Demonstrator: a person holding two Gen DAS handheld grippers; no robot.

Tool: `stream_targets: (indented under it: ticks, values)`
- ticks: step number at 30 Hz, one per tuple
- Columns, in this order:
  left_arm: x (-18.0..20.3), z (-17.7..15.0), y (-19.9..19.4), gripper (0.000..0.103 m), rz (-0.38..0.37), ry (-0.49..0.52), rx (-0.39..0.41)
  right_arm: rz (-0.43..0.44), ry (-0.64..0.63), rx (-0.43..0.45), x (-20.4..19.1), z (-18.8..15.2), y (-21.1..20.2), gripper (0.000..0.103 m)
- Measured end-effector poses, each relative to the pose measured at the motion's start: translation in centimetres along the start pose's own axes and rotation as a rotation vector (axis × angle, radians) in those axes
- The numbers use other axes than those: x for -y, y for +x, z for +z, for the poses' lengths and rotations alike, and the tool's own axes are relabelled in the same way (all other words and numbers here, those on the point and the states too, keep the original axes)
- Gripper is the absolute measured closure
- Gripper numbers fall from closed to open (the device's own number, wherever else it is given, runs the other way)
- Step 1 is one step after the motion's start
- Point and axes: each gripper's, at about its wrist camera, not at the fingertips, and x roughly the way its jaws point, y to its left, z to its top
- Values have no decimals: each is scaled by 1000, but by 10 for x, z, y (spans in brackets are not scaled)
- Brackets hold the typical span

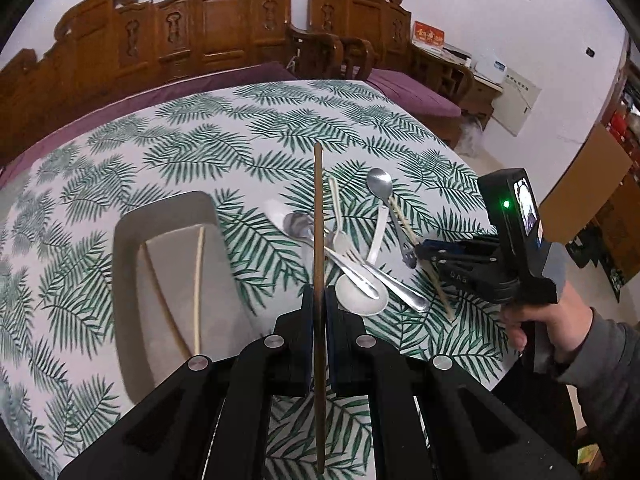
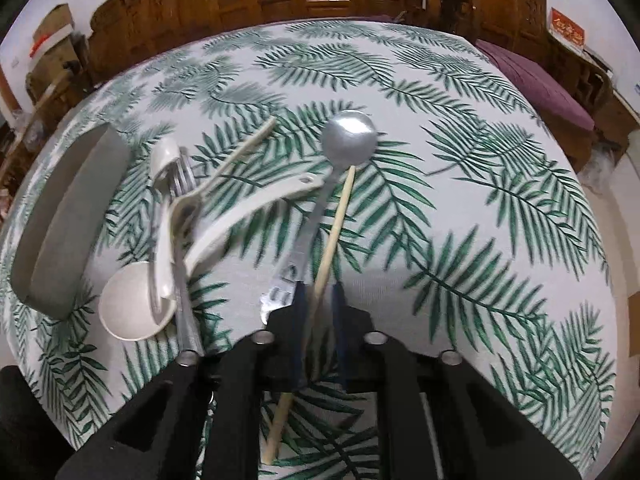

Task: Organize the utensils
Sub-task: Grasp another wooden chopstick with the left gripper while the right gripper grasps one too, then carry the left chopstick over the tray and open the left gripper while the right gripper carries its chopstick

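My left gripper [image 1: 318, 300] is shut on a dark brown chopstick [image 1: 318, 216] and holds it above the table, pointing away. A grey tray [image 1: 132, 224] to its left holds two pale chopsticks [image 1: 198, 284]. My right gripper [image 2: 318, 292] straddles a pale chopstick [image 2: 336, 224] lying on the cloth; its jaws stand slightly apart around it. It also shows in the left wrist view [image 1: 420, 250]. A steel spoon [image 2: 348, 140] lies beside that chopstick. White spoons [image 2: 132, 308], a fork [image 2: 182, 176] and metal spoons [image 1: 298, 224] lie piled to the left.
The table has a leaf-print cloth [image 1: 200, 140]. Carved wooden chairs [image 1: 224, 20] with purple cushions stand behind it. The tray appears in the right wrist view [image 2: 68, 216] at the far left. Cardboard boxes [image 1: 588, 188] stand at the right.
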Motion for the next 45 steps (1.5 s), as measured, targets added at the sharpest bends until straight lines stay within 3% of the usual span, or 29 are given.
stream_targets:
  ticks: [12,22,36,45]
  values:
    - [-22,-19,-34,99,49,-34,30,-27,55,-4,15,-14,-19,97]
    - [-51,-25,-42,99,67,-63,35,-9,28,76,0,0,-56,97]
    - [-98,-9,17,99,88,-147,-39,128,-99,160,-66,23,-89,97]
    - [-109,-4,56,99,115,-155,-96,198,-142,175,-91,28,-95,97]
